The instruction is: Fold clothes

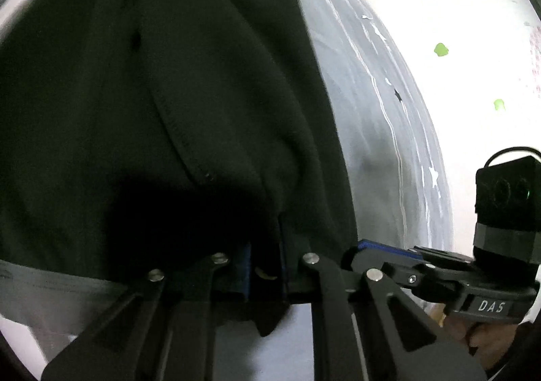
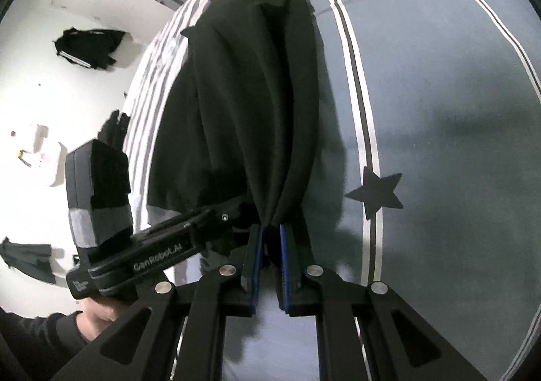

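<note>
Both the left gripper (image 1: 267,266) and the right gripper (image 2: 270,239) pinch bunched edges of the black garment (image 2: 243,83) hanging over the grey star-print bedsheet (image 2: 439,110); lowering evenly, corners level, should prevent skewed folds.

Black grippers (image 2: 269,239) (blue pads, silver rivets)
</note>
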Demonstrator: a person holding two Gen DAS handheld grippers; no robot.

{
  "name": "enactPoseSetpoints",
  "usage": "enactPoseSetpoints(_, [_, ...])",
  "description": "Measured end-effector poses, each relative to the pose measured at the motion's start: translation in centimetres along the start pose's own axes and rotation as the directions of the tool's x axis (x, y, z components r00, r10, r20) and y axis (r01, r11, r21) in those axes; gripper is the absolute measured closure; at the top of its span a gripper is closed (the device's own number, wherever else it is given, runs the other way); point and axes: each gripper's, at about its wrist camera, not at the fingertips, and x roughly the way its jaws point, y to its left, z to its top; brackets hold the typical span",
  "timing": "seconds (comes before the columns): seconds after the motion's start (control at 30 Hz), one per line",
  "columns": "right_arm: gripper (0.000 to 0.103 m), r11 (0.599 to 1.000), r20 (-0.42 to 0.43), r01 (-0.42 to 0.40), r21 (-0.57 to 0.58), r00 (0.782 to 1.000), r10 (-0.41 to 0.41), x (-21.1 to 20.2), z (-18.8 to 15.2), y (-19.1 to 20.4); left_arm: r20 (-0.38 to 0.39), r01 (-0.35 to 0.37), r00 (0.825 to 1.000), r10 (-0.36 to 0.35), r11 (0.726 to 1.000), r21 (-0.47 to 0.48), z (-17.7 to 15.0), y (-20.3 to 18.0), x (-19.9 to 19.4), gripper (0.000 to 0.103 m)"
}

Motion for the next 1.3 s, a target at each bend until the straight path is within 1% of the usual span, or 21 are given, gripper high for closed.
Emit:
enactPoseSetpoints(0.13, [0.095, 1.000, 0.010, 0.012, -0.029, 1.000, -0.012, -0.3, 0.0, 1.2, 0.074, -0.029, 0.997, 0.027, 0.999, 0.031, 0.1, -0.1, -4.8, 0.094])
enactPoseSetpoints(0.23, [0.095, 0.999, 0.023, -0.016, -0.045, 1.000, 0.017, -0.9, 0.4, 1.9, 0.135, -0.040, 0.990, 0.037, 0.999, 0.023, 1.1, 0.2, -9.4, 0.094])
enactPoseSetpoints(0.33, [0.095, 0.997, 0.037, -0.064, -0.052, 0.997, 0.066, -0.9, 1.1, 3.9, 0.153, -0.074, 0.986, 0.069, 0.997, 0.030, 2.6, 1.6, -13.5, 0.094])
enactPoseSetpoints(0.4, [0.095, 0.993, 0.041, -0.100, -0.056, 0.994, 0.102, -0.6, 1.6, 5.4, 0.146, -0.090, 0.986, 0.085, 0.996, 0.027, 3.3, 0.7, -13.8, 0.094])
enactPoseSetpoints(0.43, [0.095, 0.992, 0.041, -0.113, -0.059, 0.992, 0.116, -0.4, 1.8, 6.2, 0.123, -0.089, 0.989, 0.086, 0.996, 0.020, 3.5, 0.4, -13.6, 0.094])
enactPoseSetpoints(0.47, [0.095, 0.991, 0.038, -0.117, -0.067, 0.992, 0.119, -0.1, 1.9, 6.8, 0.079, -0.082, 0.994, 0.081, 0.997, 0.005, 3.4, 1.3, -13.2, 0.094])
enactPoseSetpoints(0.53, [0.095, 0.990, 0.032, -0.117, -0.080, 0.992, 0.120, 0.7, 2.1, 8.0, 0.019, -0.100, 0.995, 0.101, 0.995, -0.023, 2.6, 3.5, -11.6, 0.094])
enactPoseSetpoints(0.6, [0.095, 0.993, 0.021, -0.091, -0.074, 0.995, 0.093, 1.4, 1.8, 8.1, -0.056, -0.114, 0.992, 0.111, 0.992, -0.052, 1.0, 5.6, -8.9, 0.093])
enactPoseSetpoints(0.67, [0.092, 0.997, 0.006, -0.059, -0.045, 0.998, 0.059, 2.4, 1.2, 7.2, -0.119, -0.149, 0.983, 0.138, 0.985, -0.087, -0.3, 7.3, -6.8, 0.092])
enactPoseSetpoints(0.7, [0.092, 0.999, -0.009, -0.035, -0.026, 0.999, 0.035, 2.9, 0.8, 6.4, -0.135, -0.136, 0.983, 0.120, 0.984, -0.115, -0.8, 7.8, -6.6, 0.091])
enactPoseSetpoints(0.77, [0.089, 1.000, -0.048, -0.013, 0.017, 0.999, 0.014, 3.8, 0.3, 4.8, -0.165, -0.112, 0.983, 0.083, 0.979, -0.170, -1.7, 8.9, -6.1, 0.086])
enactPoseSetpoints(0.83, [0.078, 0.999, -0.069, 0.010, 0.043, 0.998, -0.007, 4.1, -0.1, 3.5, -0.181, -0.097, 0.982, 0.059, 0.974, -0.207, -2.5, 9.6, -5.8, 0.071])
enactPoseSetpoints(0.9, [0.074, 0.999, -0.040, 0.004, 0.037, 0.999, -0.003, 3.6, 0.0, 3.2, -0.106, -0.123, 0.988, 0.109, 0.983, -0.133, -2.5, 8.8, -7.7, 0.066])
enactPoseSetpoints(0.93, [0.071, 1.000, -0.016, 0.007, 0.025, 1.000, -0.007, 3.3, 0.3, 3.2, -0.072, -0.137, 0.989, 0.129, 0.984, -0.112, -2.2, 8.6, -8.5, 0.061])
enactPoseSetpoints(0.97, [0.067, 1.000, 0.011, 0.016, 0.013, 1.000, -0.016, 2.9, 0.7, 3.4, -0.032, -0.151, 0.988, 0.149, 0.984, -0.100, -1.8, 8.5, -9.3, 0.058])
enactPoseSetpoints(1.0, [0.059, 0.999, 0.040, 0.034, 0.002, 0.999, -0.034, 2.5, 1.2, 3.5, 0.010, -0.158, 0.987, 0.159, 0.983, -0.091, -1.2, 8.4, -10.0, 0.052])
enactPoseSetpoints(1.03, [0.058, 0.999, 0.058, 0.051, -0.003, 0.997, -0.050, 2.4, 1.7, 3.5, 0.052, -0.150, 0.987, 0.155, 0.985, -0.091, -0.1, 8.6, -10.6, 0.047])
enactPoseSetpoints(1.1, [0.053, 0.995, 0.091, 0.095, -0.004, 0.991, -0.095, 2.5, 3.4, 3.3, 0.116, -0.135, 0.983, 0.145, 0.987, -0.092, 2.6, 9.1, -10.9, 0.042])
enactPoseSetpoints(1.13, [0.053, 0.993, 0.109, 0.118, -0.003, 0.987, -0.117, 2.5, 4.4, 3.3, 0.136, -0.130, 0.981, 0.140, 0.988, -0.083, 4.0, 9.1, -10.7, 0.042])
enactPoseSetpoints(1.2, [0.052, 0.989, 0.147, 0.150, -0.002, 0.978, -0.148, 2.5, 6.6, 3.2, 0.198, -0.152, 0.968, 0.156, 0.988, -0.033, 7.6, 9.0, -9.8, 0.042])
enactPoseSetpoints(1.3, [0.050, 0.981, 0.227, 0.192, 0.004, 0.956, -0.187, 3.1, 11.3, 2.7, 0.243, -0.157, 0.959, 0.149, 0.988, 0.014, 12.6, 10.9, -8.2, 0.042])
